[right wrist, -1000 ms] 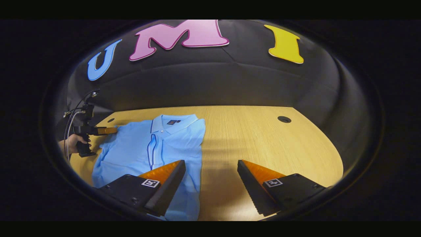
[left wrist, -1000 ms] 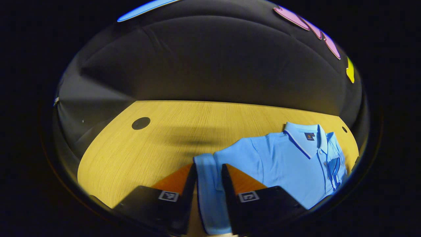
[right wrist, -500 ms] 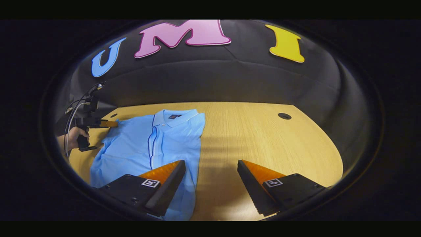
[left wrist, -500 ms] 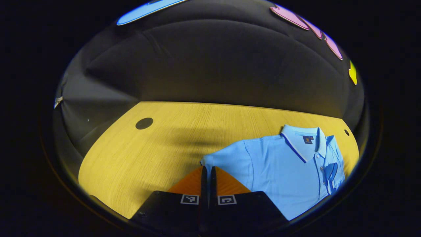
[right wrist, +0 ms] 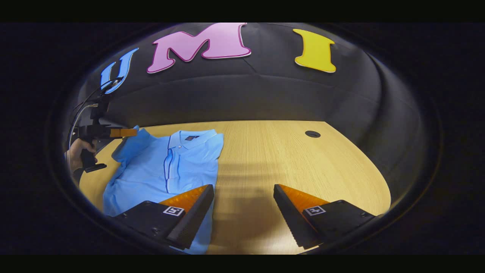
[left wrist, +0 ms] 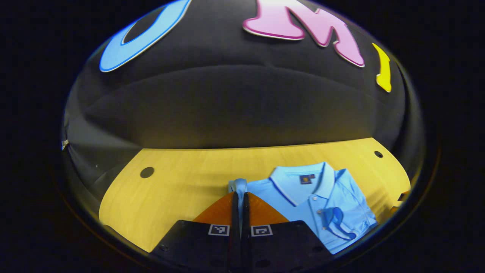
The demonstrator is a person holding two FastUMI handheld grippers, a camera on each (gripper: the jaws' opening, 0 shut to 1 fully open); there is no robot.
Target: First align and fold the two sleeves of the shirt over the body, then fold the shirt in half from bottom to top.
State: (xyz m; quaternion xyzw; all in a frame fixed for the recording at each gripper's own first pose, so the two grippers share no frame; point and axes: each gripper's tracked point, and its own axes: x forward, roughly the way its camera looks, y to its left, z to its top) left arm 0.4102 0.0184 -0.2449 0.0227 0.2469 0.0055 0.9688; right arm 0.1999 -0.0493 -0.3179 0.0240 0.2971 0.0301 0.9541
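A light blue polo shirt point(right wrist: 166, 167) lies collar-away on the wooden table point(right wrist: 288, 159); its right side is folded in, giving a straight edge. In the left gripper view the shirt point(left wrist: 326, 197) sits right of my left gripper point(left wrist: 240, 195), which is shut on the shirt's left sleeve point(left wrist: 239, 185); a fold of cloth sticks up between the fingers. The right gripper view shows that left gripper point(right wrist: 130, 132), held by a hand point(right wrist: 77, 151), lifting the sleeve point(right wrist: 132, 142) off the table. My right gripper point(right wrist: 243, 191) hangs open over the table, just right of the shirt's edge, holding nothing.
Round cable holes sit in the table at the far right point(right wrist: 312, 134) and at the far left point(left wrist: 146, 172). Cables point(right wrist: 85, 108) rise from the left gripper. Bare wood stretches right of the shirt. The black booth wall stands behind the table.
My left gripper shut on the left sleeve, then rose and swung toward the shirt, lifting the sleeve off the table. My right gripper stayed open, drifting slightly.
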